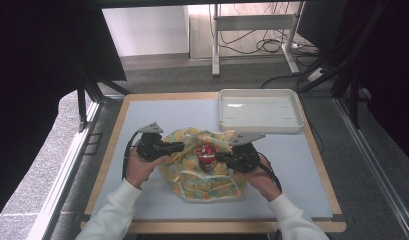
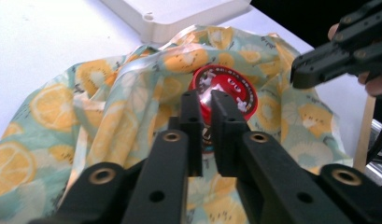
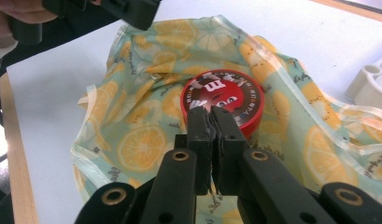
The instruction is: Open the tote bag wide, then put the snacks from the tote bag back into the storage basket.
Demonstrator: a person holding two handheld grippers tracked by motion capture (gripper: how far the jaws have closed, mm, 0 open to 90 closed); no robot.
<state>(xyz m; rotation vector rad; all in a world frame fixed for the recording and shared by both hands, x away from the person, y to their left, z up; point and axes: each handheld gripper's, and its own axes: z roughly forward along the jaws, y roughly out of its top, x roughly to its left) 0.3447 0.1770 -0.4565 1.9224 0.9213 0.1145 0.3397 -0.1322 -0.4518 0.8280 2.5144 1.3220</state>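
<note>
While your left gripper (image 1: 179, 146) reaches in from the left side of the table, its jaws stand almost together with a thin gap between them, and whether they pinch any fabric you cannot tell from the left gripper view. It sits at the left edge of the crumpled pale-green cloth printed with orange and lemon slices (image 1: 204, 172), probably to steady or lift that side.

At the middle of the cloth stands the small round red tin with a printed lid (image 1: 206, 155), upright, with the fabric bunched up around it; the cloth looks meant to wrap it, so the tin rests where the folds can close over it.

Your right gripper (image 1: 219, 157) comes in just beside the tin from the right, jaws pressed together, and nothing visible is caught between them.

Farther right and behind, the shallow white plastic tray (image 1: 297, 107) lies empty on the grey-white tabletop (image 1: 302, 175), apart from the cloth.
</note>
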